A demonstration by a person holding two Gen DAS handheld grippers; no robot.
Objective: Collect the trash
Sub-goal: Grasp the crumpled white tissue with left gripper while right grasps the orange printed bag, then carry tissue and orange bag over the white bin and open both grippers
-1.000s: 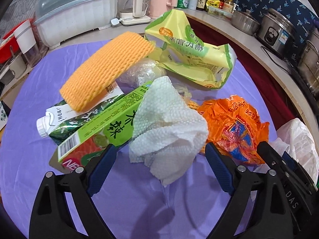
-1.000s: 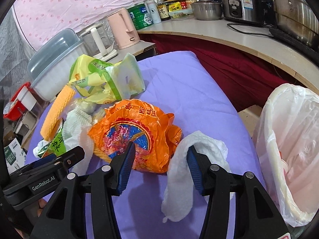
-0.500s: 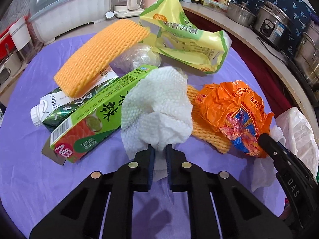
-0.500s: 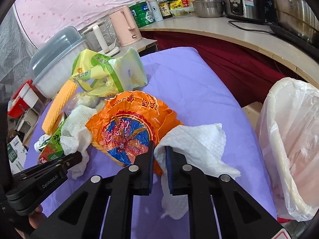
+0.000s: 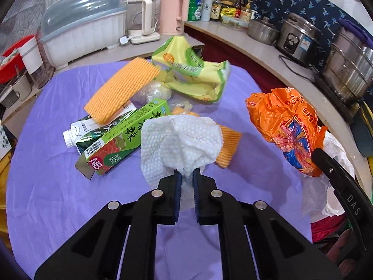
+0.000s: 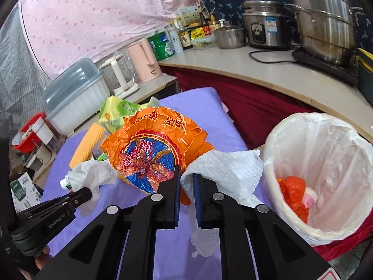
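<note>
Both grippers are loaded! The left gripper (image 5: 185,177) has its fingers clamped on a crumpled white paper towel (image 5: 180,140), held above the purple-clothed tabletop (image 5: 46,186). The right gripper (image 6: 186,179) pinches a second white paper towel (image 6: 223,170) together with a crinkled orange plastic wrapper (image 6: 151,144).

The risk: that wrapper looks caught only at its edge, so it could slip free short of the white-lined trash bin (image 6: 270,154). The trailing towel might also snag the rim.

Only the right wrist view shows the bin, off the tabletop's right edge, with orange trash inside. Only the left view shows the green juice carton (image 5: 121,140) and orange foam netting (image 5: 121,91) waiting.
</note>
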